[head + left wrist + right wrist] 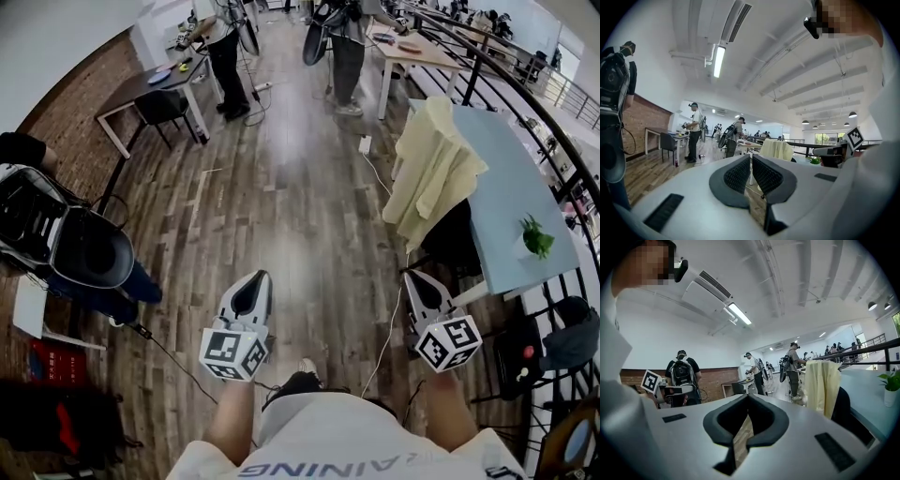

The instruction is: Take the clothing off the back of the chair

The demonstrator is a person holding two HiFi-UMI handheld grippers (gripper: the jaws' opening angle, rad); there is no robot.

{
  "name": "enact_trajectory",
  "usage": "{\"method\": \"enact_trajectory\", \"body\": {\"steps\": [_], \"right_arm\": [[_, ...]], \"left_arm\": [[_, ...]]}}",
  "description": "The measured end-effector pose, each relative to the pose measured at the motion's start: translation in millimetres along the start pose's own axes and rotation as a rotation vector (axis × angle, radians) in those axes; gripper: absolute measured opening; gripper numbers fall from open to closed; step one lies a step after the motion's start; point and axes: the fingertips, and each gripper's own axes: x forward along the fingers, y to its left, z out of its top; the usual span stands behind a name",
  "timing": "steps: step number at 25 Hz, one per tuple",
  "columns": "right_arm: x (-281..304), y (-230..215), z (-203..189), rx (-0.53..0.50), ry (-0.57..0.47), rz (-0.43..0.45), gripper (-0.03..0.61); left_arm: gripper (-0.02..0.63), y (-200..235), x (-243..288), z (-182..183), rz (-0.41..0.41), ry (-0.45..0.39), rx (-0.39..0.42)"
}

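Clothing point(433, 169) draped over chair point(452, 236) back | left hand-held gripper point(258, 277) closed, empty | right hand-held gripper point(412, 277) closed, empty | both well apart from chair

Only one piece of lettering can be read: the grey capitals "AINING", seen inverted and cut off at the near edge of the head view, are printed on the person's white shirt point(366, 436). Black-and-white square code markers are carried on the cubes of the left gripper point(254, 277) and the right gripper point(413, 277); no letters or numbers are made out on them.
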Motion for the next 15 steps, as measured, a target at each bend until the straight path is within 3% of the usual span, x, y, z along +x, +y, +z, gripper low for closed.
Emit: {"method": "enact_trajectory", "body": {"steps": [7, 15], "right_arm": [[84.4, 14.2, -1.0, -0.010, 0.003, -0.009, 0.023], [152.2, -4.0, -0.8, 0.007, 0.031, -0.011, 0.023]], "left_arm": [[0.044, 74.2, 39.8, 2.7, -0.015, 0.013, 0.001], [0.044, 119.8, 80.2, -3.1, 0.005, 0.032, -0.034]]}}
